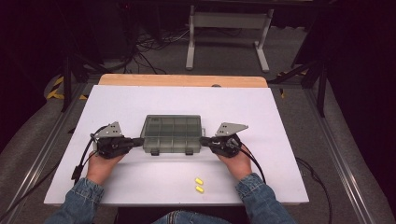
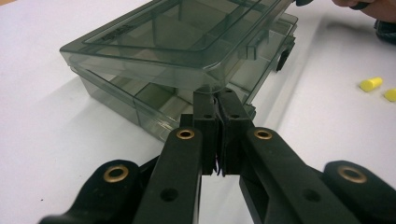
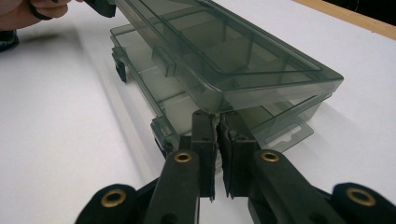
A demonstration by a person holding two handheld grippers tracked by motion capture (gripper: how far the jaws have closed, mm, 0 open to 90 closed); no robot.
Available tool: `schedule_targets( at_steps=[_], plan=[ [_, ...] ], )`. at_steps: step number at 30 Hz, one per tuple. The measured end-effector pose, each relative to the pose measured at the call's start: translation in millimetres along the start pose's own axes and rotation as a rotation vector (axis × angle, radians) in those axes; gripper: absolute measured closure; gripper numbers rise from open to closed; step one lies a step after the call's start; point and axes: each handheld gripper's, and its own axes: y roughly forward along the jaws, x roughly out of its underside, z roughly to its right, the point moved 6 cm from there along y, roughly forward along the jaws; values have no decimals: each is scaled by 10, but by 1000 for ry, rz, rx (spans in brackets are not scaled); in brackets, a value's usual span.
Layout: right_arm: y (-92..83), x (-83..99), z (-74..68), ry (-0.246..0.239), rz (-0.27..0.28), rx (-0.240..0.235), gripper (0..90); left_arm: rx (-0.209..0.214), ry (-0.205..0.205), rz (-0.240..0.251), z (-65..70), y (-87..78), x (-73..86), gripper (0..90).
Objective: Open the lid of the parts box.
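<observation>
The left gripper (image 2: 217,100) has its jaws closed at the left end of the box (image 1: 173,134), their tips tucked under the edge of the lid (image 2: 187,35). The right gripper (image 3: 218,119) mirrors it at the right end, jaws closed under the same lid. The lid sits tilted, raised off the base on the latch side. To do this lift well, both hands should probably rise together and evenly, so the lid swings on its hinge without twisting or dragging the base. The box lies mid-tabletop (image 1: 140,98), its long axis left to right between the grippers, latches toward the person. Two yellow plugs (image 1: 199,185) lie nearer the person, right of the box.
</observation>
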Motion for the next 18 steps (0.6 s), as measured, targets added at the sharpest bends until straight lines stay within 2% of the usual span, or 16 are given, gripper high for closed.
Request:
schedule_targets(
  at_steps=[5,9,12,13,15,18],
  plan=[
    [0,6,-7,-4,-10,-1,838,-3,6,8,0,-2,-6,876],
    [-23,9,-19,-29,-44,18,755,-3,4,17,-2,-7,-16,876],
    [-36,-8,-22,-42,-64,12,644,-4,1,20,-2,-10,-16,876],
    [-41,-19,-16,-50,-74,22,595,-4,1,21,-1,-10,-16,876],
    [-48,-65,7,-75,-72,59,427,-4,1,23,0,-11,-18,876],
    [-39,-124,30,-113,-80,95,318,-4,0,24,1,-12,-19,876]
  ],
)
